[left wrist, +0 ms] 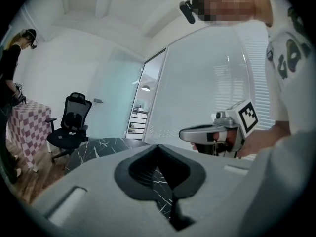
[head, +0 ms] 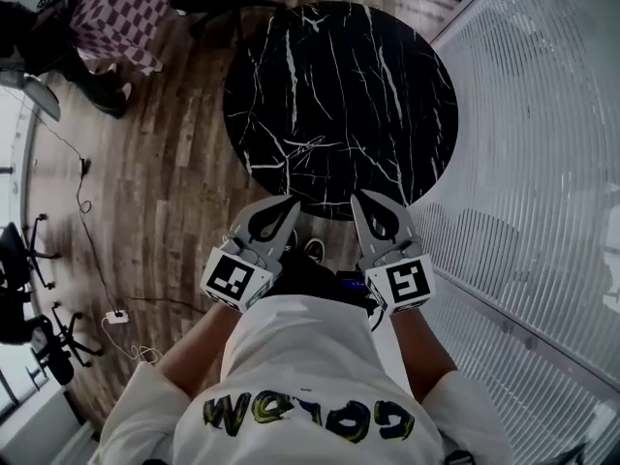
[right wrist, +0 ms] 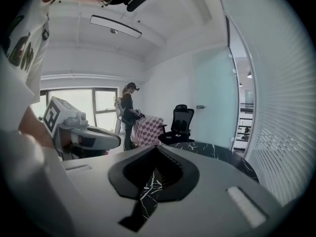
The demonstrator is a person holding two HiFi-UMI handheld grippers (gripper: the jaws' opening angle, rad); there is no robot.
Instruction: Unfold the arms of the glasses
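Presently both tools hang over the near rim of the round black marble bench [head: 387, 56]. Left hand-held gripper [head: 290, 201]: jaws together, nothing between them. Right hand-held gripper [head: 357, 198]: likewise closed and empty. Glasses [head: 307, 146], a faint thin-wire shape, lie on the bench ahead of both tips, well apart from them. Their long axis looks roughly crosswise. The left tip seems nearer. Fold of the arms too small to tell.

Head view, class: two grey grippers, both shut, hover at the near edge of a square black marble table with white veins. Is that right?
No. The head view shows the white-veined black marble table is round, not square. The grey left gripper and right gripper are shut at its near edge.
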